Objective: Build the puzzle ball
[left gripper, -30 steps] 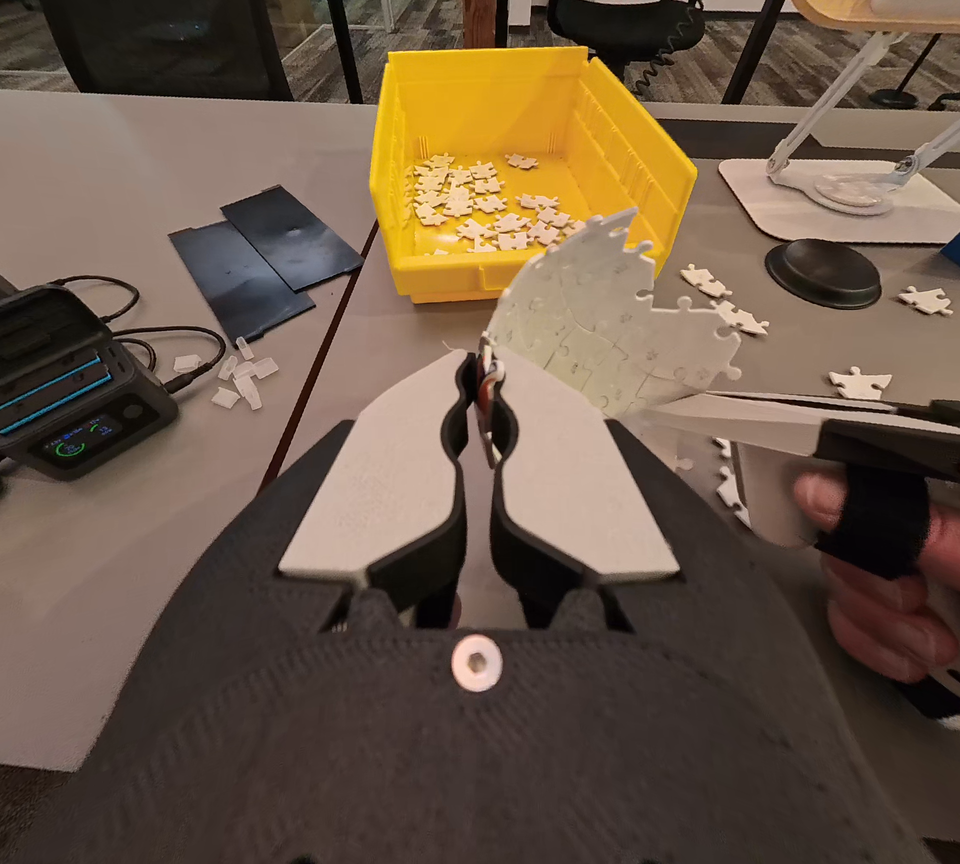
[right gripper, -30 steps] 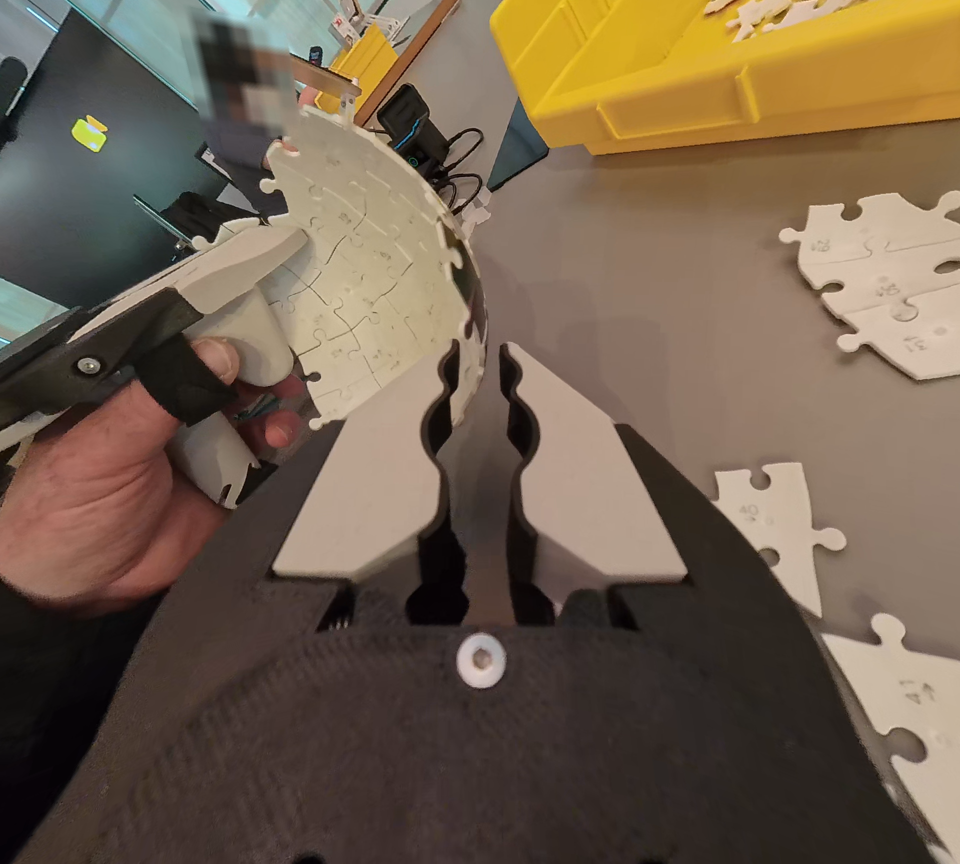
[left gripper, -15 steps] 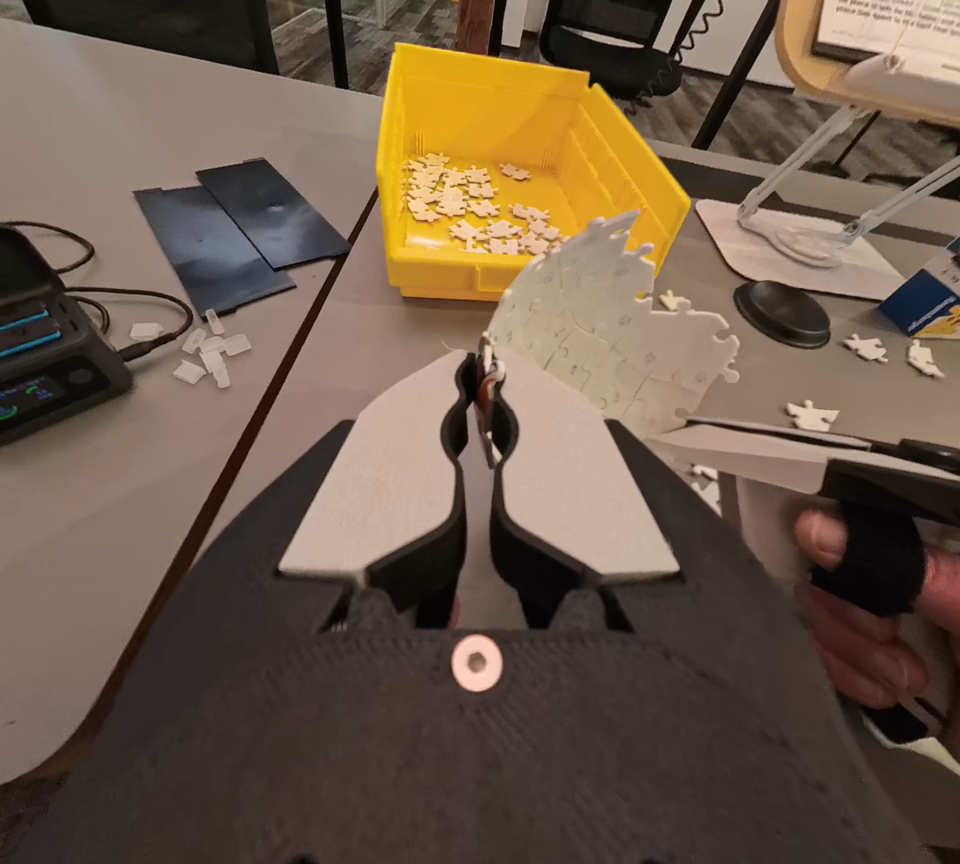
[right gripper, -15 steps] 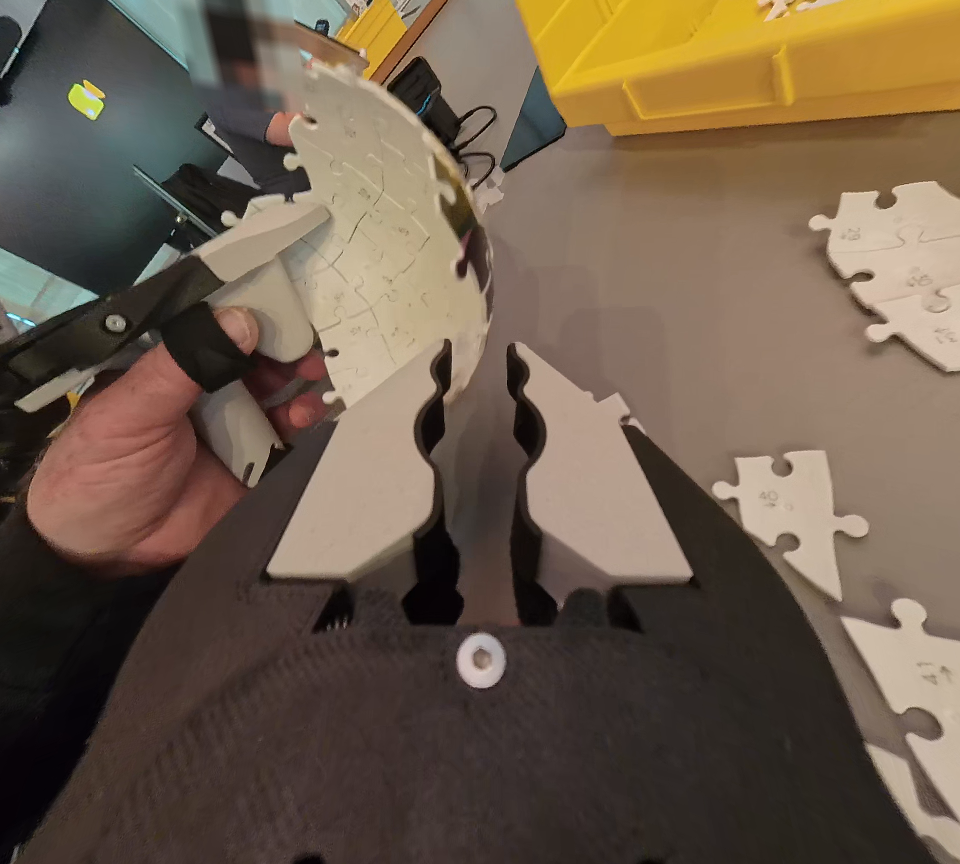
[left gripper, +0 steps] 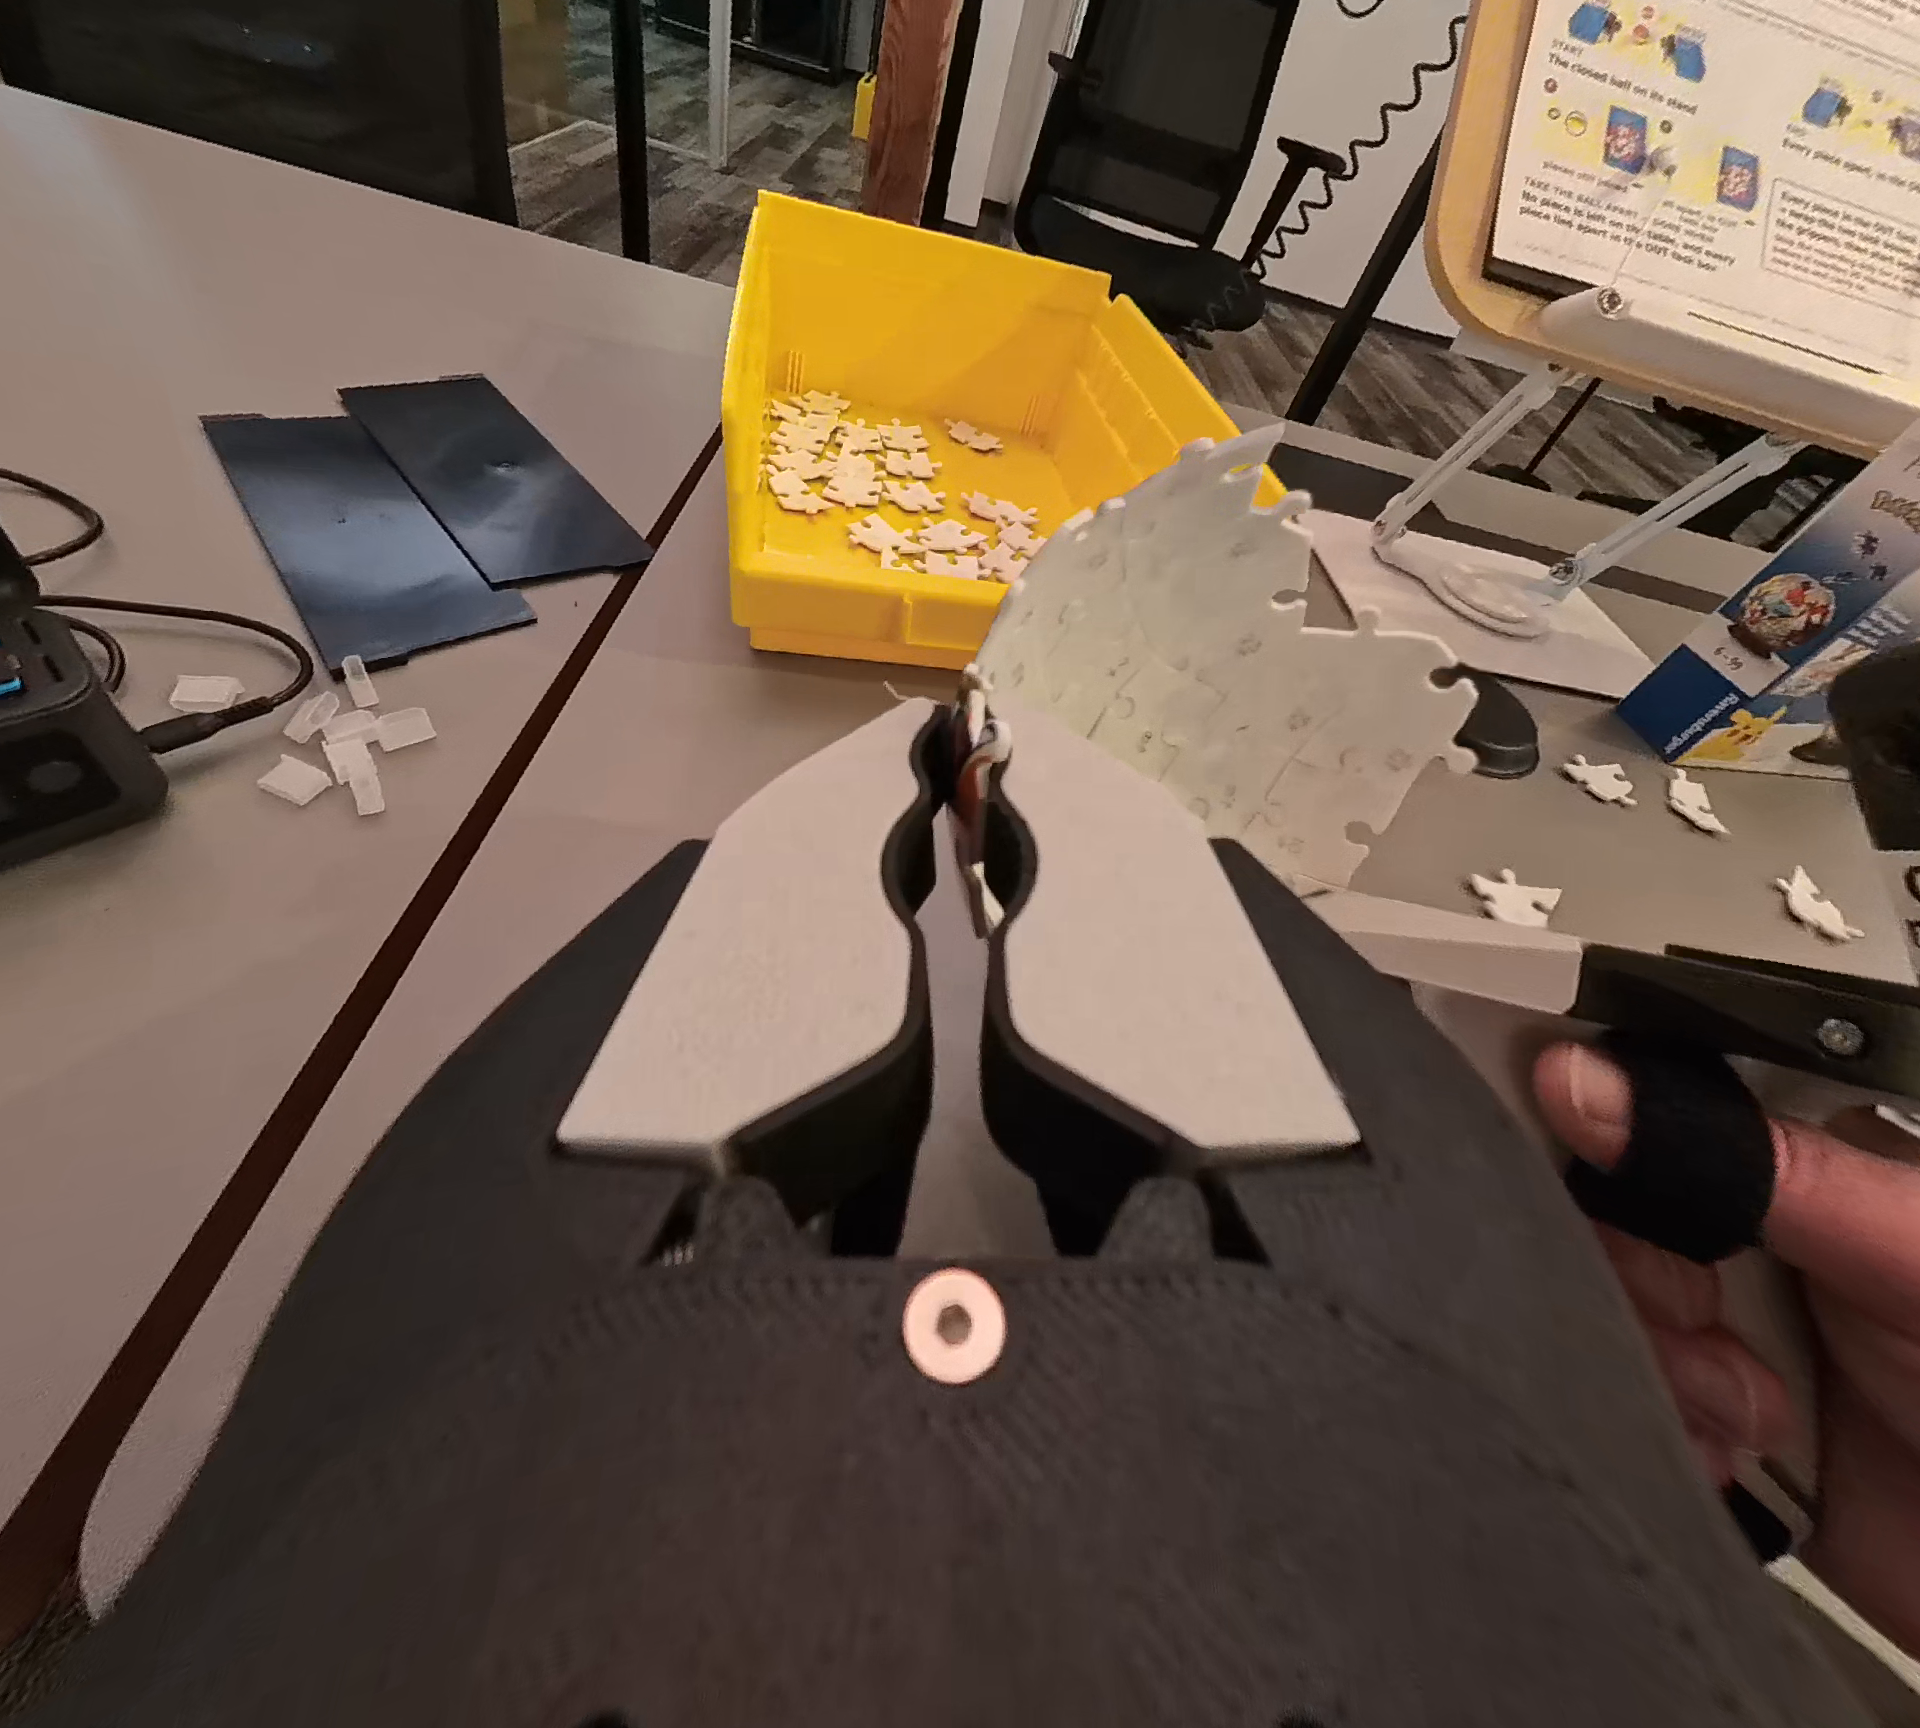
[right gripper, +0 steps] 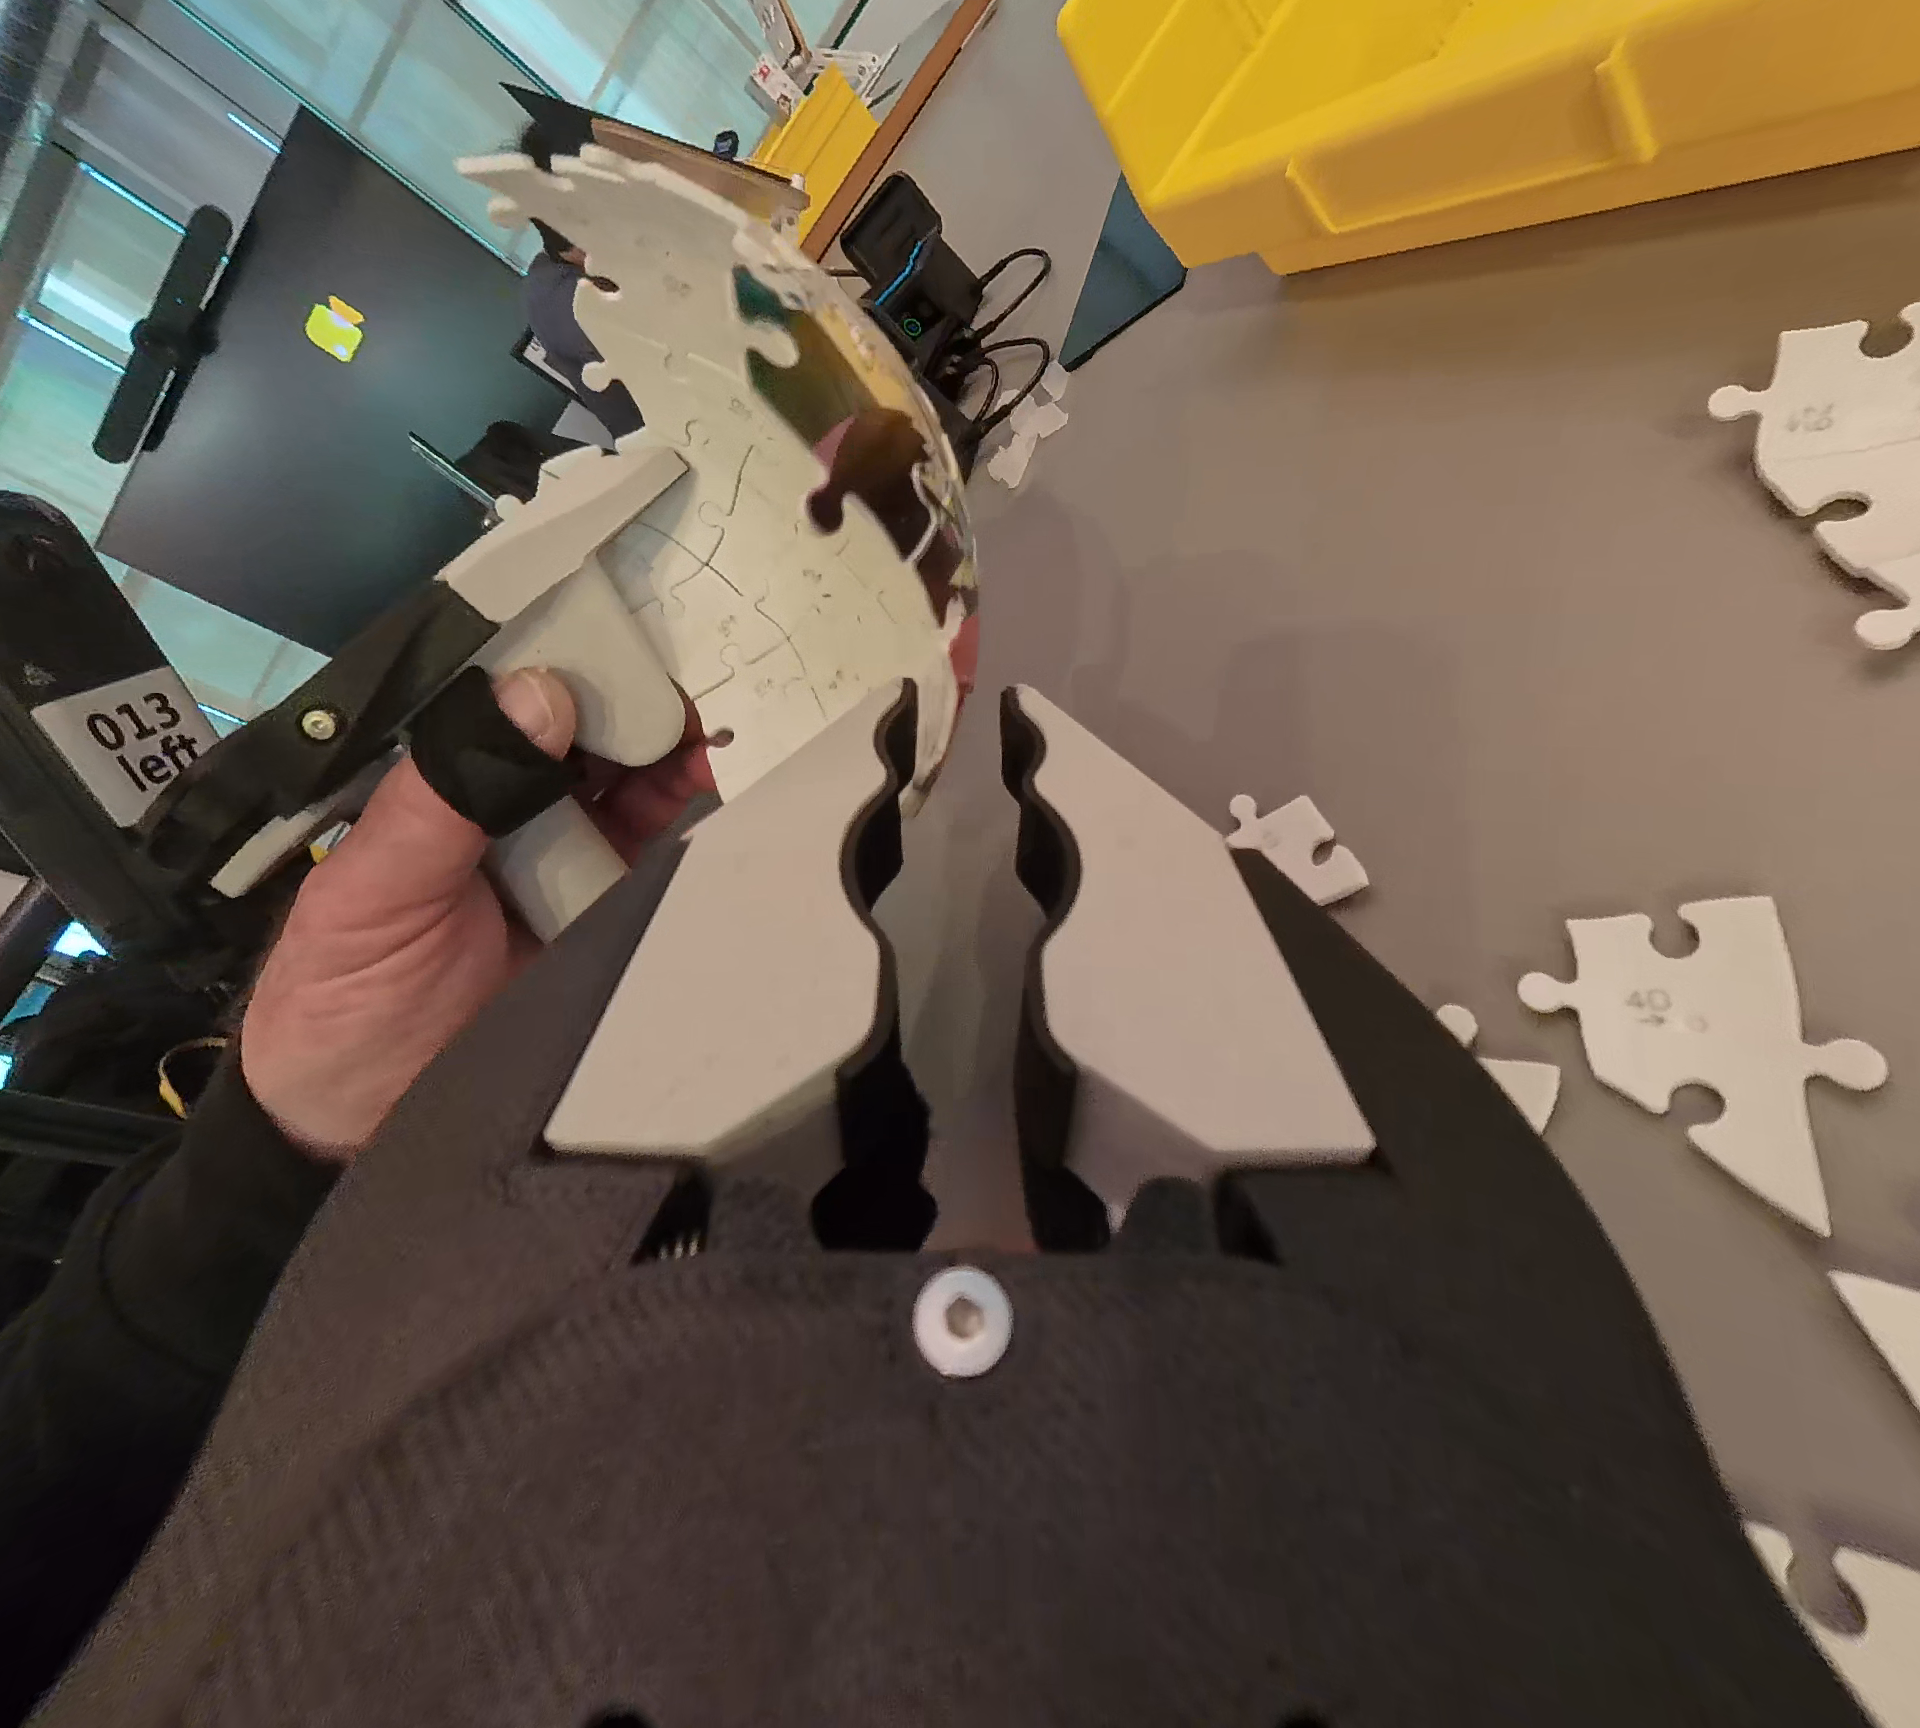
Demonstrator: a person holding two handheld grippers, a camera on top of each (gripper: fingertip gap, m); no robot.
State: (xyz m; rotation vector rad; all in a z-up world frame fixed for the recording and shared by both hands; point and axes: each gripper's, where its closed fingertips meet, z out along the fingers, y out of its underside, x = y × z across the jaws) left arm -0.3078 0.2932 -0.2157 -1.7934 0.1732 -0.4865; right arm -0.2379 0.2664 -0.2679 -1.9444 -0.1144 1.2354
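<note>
The yellow bin (left gripper: 940,629) stands on the grey table (left gripper: 260,951) past the grippers, open at the top, and holds a loose scatter of white puzzle pieces (left gripper: 883,494) across its floor; its front wall also shows in the right wrist view (right gripper: 1455,151). The left gripper (left gripper: 966,743) is clenched on the rim of the partly built puzzle ball (left gripper: 1195,681), a curved white shell held up above the table with its jagged edge uppermost; its glossy printed outer face shows in the right wrist view (right gripper: 769,556). The right gripper (right gripper: 956,702) has its jaws a little apart, gripping nothing, its left fingertip just beside the shell's lower edge. More white pieces (right gripper: 1683,1044) lie flat on the table to the right, faint printed marks on their backs. A blue puzzle box (left gripper: 1787,639) with a picture of the ball stands at the far right, under a printed instruction sheet (left gripper: 1714,47) on a wooden board. The left gripper's handle bears a white sticker (right gripper: 135,743) with black writing.
</note>
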